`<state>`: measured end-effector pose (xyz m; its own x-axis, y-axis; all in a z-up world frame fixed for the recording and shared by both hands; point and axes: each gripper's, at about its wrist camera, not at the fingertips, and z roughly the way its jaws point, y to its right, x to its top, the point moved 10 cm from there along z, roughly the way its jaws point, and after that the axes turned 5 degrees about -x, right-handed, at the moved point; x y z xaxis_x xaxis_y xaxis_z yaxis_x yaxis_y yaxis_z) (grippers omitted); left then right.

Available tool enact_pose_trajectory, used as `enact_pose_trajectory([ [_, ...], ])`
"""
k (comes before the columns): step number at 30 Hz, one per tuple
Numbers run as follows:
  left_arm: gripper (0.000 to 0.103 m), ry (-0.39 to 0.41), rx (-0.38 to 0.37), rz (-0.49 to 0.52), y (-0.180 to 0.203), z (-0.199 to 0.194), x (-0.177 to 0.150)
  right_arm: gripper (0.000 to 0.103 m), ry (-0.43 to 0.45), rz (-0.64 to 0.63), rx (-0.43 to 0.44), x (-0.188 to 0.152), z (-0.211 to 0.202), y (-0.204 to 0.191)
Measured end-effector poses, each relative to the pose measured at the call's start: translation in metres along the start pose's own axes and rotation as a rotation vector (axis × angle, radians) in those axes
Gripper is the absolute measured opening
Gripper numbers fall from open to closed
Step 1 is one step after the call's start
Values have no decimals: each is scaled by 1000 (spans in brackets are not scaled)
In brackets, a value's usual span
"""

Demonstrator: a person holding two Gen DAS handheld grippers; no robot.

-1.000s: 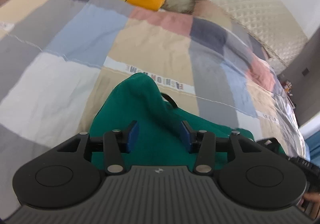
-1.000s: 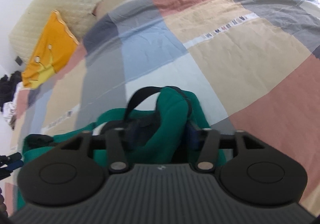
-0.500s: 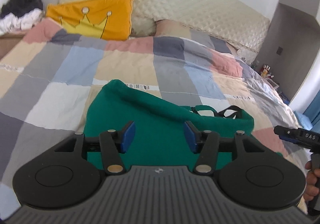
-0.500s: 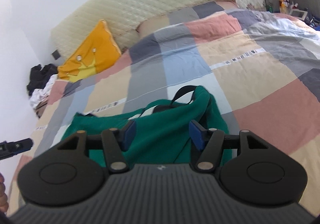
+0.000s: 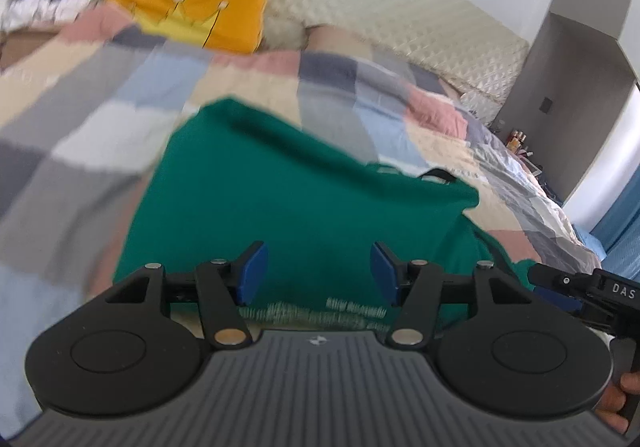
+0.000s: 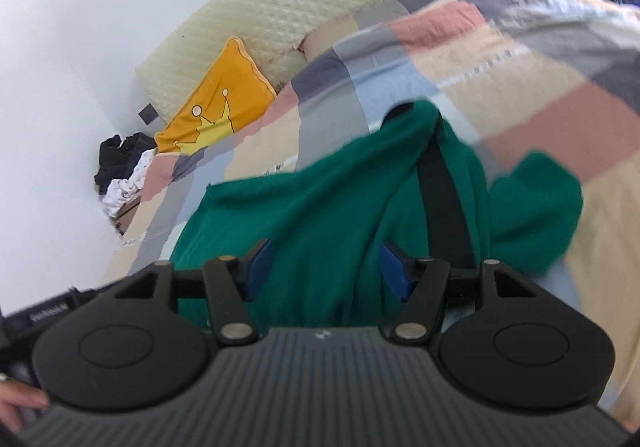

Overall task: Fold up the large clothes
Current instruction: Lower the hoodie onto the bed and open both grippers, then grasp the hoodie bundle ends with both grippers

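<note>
- Left wrist view: my left gripper (image 5: 315, 271) has its blue pads spread wide, nothing between them; I see only the green garment (image 5: 304, 207) lying beyond and below the fingers.
- The garment lies on the patchwork quilt (image 5: 80, 119) near the foot of the bed, folded over on itself, its far folded edge running from upper left down to the right. A line of pale printed lettering shows along its near edge, just in front of the gripper body; too blurred for me to read.
- A black strap (image 5: 438, 173) pokes out at the garment's far right corner.
- At the right edge of this view I can see the other handheld tool and part of the hand holding it.
- Right wrist view: my right gripper (image 6: 326, 267) is also wide open. Green cloth (image 6: 328, 207) fills the gap between the pads, but I cannot tell whether it touches them; it is not pinched.
- Here the black strap (image 6: 442, 207) runs down the garment toward the right finger, and a loose green lobe bulges out to the right on the quilt (image 6: 520, 87).
- An orange pillow (image 6: 216, 115) leans against the quilted headboard (image 6: 320, 7), well apart from the garment.
- Dark and white clothes (image 6: 120, 167) are heaped beside the bed.
</note>
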<state>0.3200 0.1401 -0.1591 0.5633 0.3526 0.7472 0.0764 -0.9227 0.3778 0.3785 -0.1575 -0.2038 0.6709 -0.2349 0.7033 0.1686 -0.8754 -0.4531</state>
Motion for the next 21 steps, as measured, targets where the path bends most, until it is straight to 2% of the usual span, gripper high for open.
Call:
enact_pose_trajectory([
  [3, 64, -19, 11, -32, -10, 8, -16, 62, -19, 12, -13, -9, 4, 3],
  [8, 68, -47, 65, -72, -29, 20, -31, 62, -49, 106, -35, -20, 17, 19],
  [16, 69, -106, 82, -253, -64, 37, -44, 62, -170, 356, 42, -44, 40, 41],
  [21, 69, -150, -16, -449, -81, 52, -56, 64, -227, 494, 104, -55, 53, 44],
])
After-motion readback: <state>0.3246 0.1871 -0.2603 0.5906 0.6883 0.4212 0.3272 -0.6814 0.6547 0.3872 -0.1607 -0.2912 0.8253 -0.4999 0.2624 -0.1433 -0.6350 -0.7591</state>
